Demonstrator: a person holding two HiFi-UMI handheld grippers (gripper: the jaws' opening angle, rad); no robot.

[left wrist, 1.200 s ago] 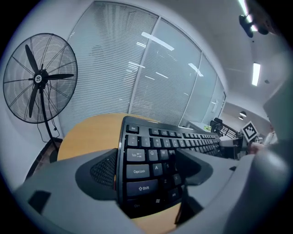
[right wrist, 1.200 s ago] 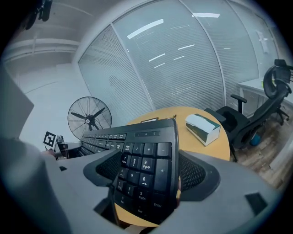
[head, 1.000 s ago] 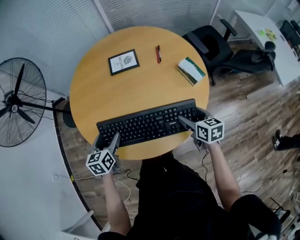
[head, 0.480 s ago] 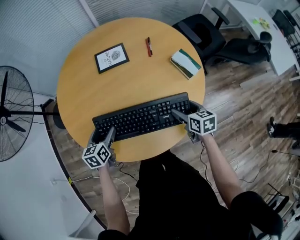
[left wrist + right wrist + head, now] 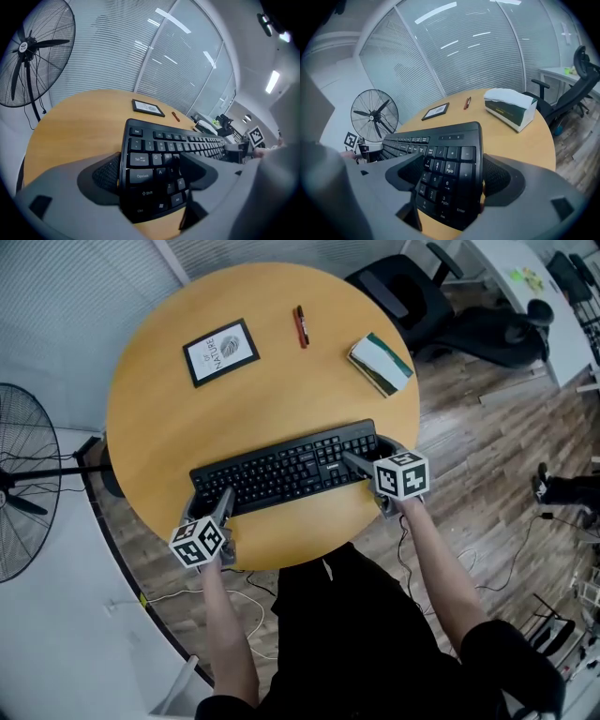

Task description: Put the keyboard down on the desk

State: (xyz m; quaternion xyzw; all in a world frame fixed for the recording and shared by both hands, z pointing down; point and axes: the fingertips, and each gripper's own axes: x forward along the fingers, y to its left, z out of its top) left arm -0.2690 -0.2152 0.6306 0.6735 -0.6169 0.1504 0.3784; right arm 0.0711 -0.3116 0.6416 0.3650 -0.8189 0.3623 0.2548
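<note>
In the left gripper (image 5: 150, 171): the Ctrl-and-Shift end of the black keyboard (image 5: 286, 470) sat clamped between the two pads, gripped from front edge to back edge.
In the right gripper (image 5: 450, 176): the number-pad end was clamped the same way.
Keyboard: it lay level along the near side of the round wooden table (image 5: 281, 399), low over the wood. Whether it already touched could not be told.
Step in hand: judged to be the set-down. It would go best with both ends sinking together so the keyboard landed flat and fully inside the rim. Only then should both grippers spread and back out toward the person.
Counts on the table: one keyboard, one framed print (image 5: 221, 351), one red pen (image 5: 301, 326), one green-and-white box (image 5: 380, 363).
Counts around it: two grippers, one standing fan (image 5: 23, 484).
</note>
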